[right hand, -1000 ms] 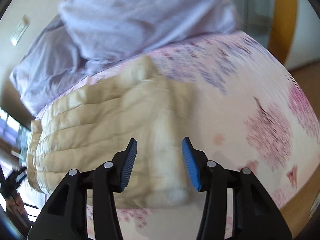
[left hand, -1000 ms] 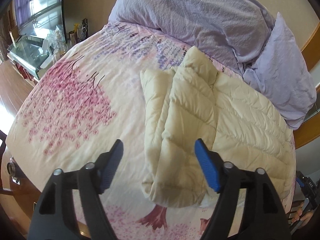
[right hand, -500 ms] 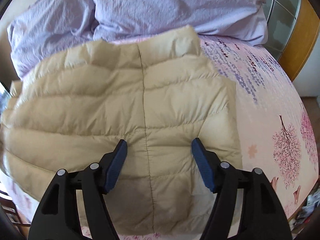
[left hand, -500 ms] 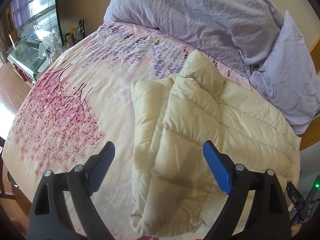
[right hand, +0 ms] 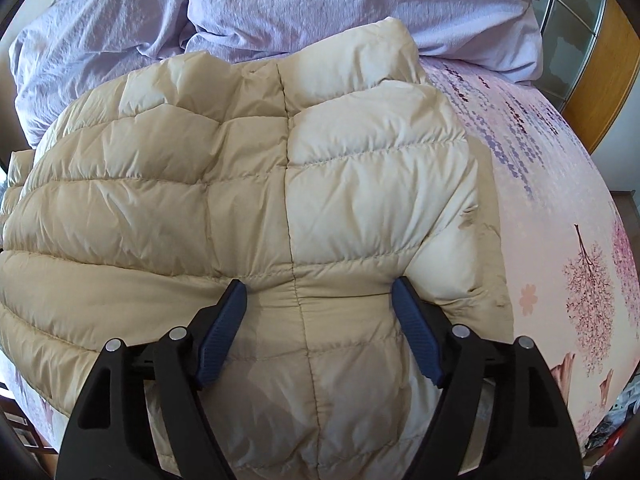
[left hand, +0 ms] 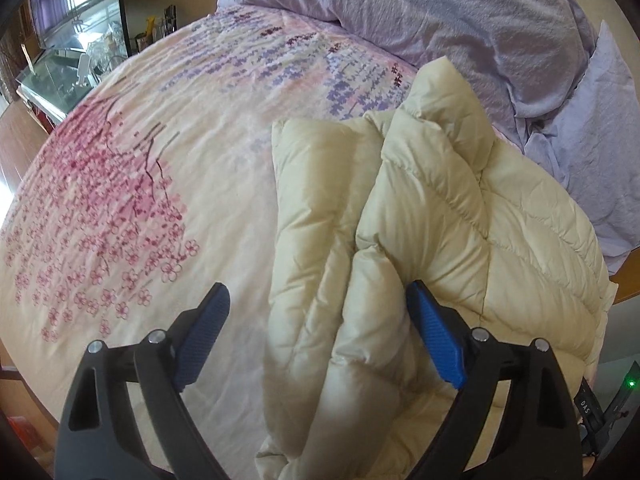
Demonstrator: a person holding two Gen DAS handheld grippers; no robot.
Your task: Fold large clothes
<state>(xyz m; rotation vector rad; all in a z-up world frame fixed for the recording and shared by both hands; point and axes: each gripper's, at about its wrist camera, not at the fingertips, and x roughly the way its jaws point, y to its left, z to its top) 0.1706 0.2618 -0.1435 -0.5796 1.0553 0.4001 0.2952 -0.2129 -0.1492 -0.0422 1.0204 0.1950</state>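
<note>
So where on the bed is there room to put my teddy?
Free: the flowered bedspread between the cream down jacket and the bed's far edge. Crowded: the jacket's side, with the lilac duvet and pillow bunched behind it.

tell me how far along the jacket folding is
Partly done, it seems: the cream puffer jacket lies on the floral bedspread with one side already folded over onto itself. In hand: nothing is gripped. The left gripper and right gripper are both open, jaws just widened, straddling the padding near its closer end. Left: closing on that end and folding the jacket smaller.
</note>
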